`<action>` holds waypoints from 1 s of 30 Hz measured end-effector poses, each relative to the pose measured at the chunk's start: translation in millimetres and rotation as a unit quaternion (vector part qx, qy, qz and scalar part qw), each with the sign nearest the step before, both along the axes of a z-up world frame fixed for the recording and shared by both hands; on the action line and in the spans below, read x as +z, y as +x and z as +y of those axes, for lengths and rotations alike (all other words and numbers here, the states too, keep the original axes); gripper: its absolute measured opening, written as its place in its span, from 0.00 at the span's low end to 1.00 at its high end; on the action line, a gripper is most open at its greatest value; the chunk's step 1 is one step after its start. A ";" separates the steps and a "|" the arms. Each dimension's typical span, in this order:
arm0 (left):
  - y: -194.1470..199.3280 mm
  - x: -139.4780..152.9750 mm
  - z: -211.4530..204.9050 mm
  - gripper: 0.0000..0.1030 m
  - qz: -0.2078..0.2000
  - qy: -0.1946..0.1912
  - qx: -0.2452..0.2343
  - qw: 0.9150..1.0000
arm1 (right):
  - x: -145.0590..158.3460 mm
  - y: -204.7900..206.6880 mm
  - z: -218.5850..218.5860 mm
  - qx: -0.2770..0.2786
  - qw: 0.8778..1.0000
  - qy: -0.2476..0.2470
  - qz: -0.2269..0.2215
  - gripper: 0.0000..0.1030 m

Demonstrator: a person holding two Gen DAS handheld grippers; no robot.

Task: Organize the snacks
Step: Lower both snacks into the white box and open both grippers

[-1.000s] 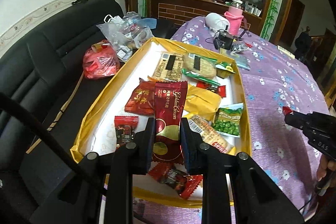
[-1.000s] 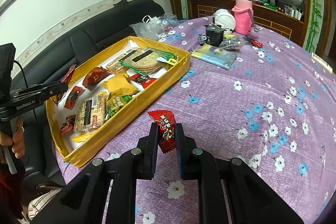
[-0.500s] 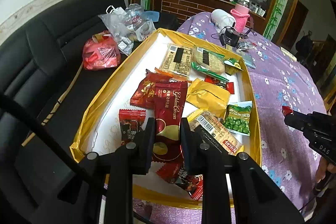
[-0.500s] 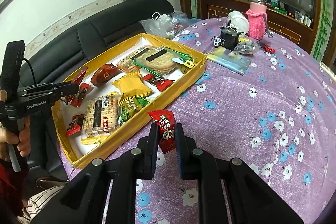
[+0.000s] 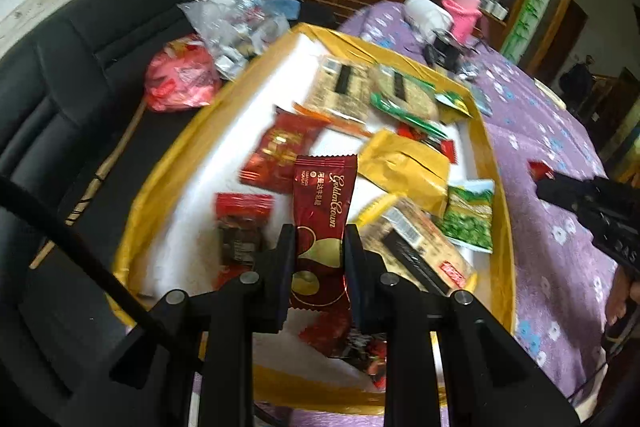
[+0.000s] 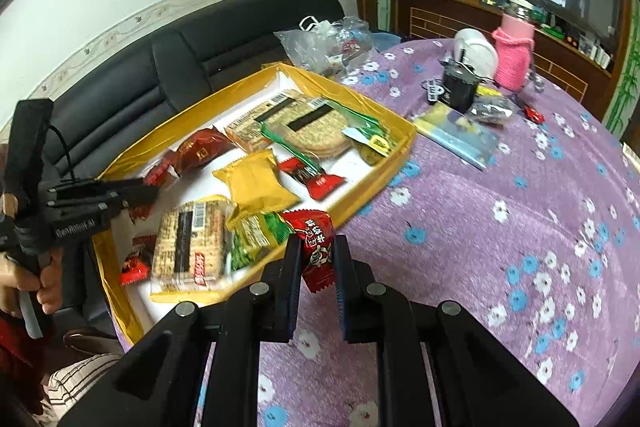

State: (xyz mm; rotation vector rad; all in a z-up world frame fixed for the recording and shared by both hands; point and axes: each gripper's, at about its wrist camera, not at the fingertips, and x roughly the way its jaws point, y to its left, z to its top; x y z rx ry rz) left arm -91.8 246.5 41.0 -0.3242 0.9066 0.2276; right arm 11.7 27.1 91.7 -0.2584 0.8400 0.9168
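Observation:
A yellow tray with a white floor holds several snack packs at the table's left edge. My left gripper is shut on a long dark-red Golden Crown pack and holds it over the tray's near end. My right gripper is shut on a small red candy pack, above the purple cloth just beside the tray's long wall. The right gripper shows in the left wrist view at the right, and the left gripper in the right wrist view over the tray's left end.
In the tray lie a yellow pack, a green pea pack, cracker packs and red candies. A black sofa with plastic bags lies left. A pink bottle, black pot and blue packet stand farther back.
My right gripper has moved left toward the tray with the red candy pack. My left gripper, still holding the Golden Crown pack, has shifted slightly over the tray's near end.

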 end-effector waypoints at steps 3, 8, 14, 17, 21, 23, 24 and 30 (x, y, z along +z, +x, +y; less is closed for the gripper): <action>8.0 -2.1 1.7 0.25 0.010 -0.005 -0.010 1.000 | -0.6 3.4 7.8 0.006 1.000 0.002 0.005 0.13; 22.0 -4.5 11.2 0.25 0.031 -0.014 -0.020 0.999 | -4.6 9.0 16.8 0.008 1.000 0.003 0.014 0.13; 29.9 -11.4 25.8 0.25 0.050 -0.010 -0.001 0.999 | -8.3 22.5 31.5 0.010 1.000 -0.004 0.019 0.13; 27.6 -12.5 26.3 0.25 0.051 -0.004 0.000 0.999 | -10.0 32.4 36.2 0.008 1.000 -0.006 0.028 0.13; 26.2 -13.1 24.9 0.25 0.052 -0.005 -0.005 0.999 | -15.6 41.7 43.2 0.013 0.999 -0.004 0.048 0.13; 25.8 -13.1 24.2 0.25 0.052 -0.006 -0.007 0.999 | -17.6 47.3 48.6 0.006 0.999 -0.011 0.043 0.13; 26.4 -13.1 24.1 0.25 0.052 -0.006 -0.007 0.999 | -17.4 50.0 50.7 0.001 0.999 -0.017 0.036 0.13; 27.4 -13.8 21.9 0.25 0.051 -0.004 -0.009 0.999 | -21.1 69.6 71.1 -0.013 0.998 -0.057 0.019 0.13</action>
